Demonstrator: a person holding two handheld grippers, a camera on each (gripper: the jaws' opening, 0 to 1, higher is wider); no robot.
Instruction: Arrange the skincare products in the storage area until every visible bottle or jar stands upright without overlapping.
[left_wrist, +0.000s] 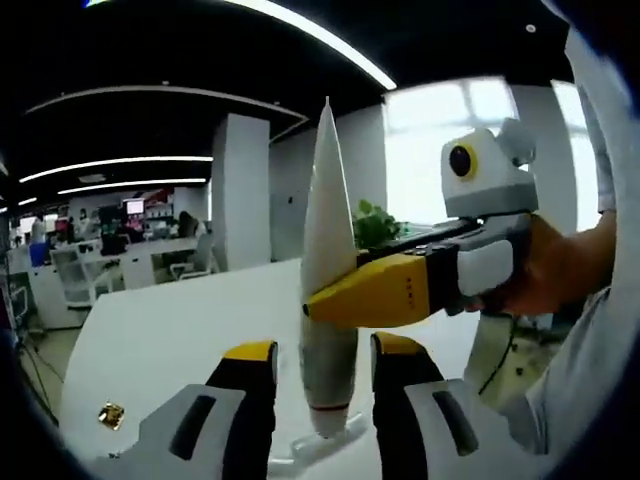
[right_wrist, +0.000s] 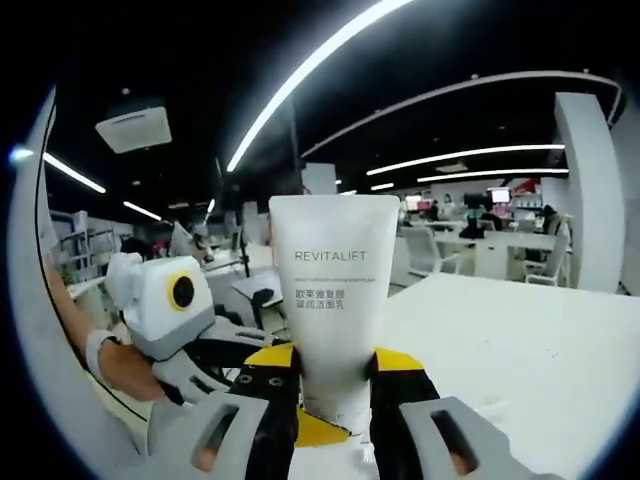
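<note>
1. The white tube (right_wrist: 334, 300) is held upright, cap down, just above the tabletop (left_wrist: 150, 340).
2. It is clamped by the right gripper (right_wrist: 335, 385); the left gripper (left_wrist: 325, 375) is spread around it, not touching.
3. Risk: tipping on release, caused by the narrow cap base.

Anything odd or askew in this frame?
Nothing spilled or damaged. The white tube stands cap-down and upright, pinched by the right gripper at mid-height. The left gripper has its jaws open around the tube's lower end. A small gold object lies loose on the table.
</note>
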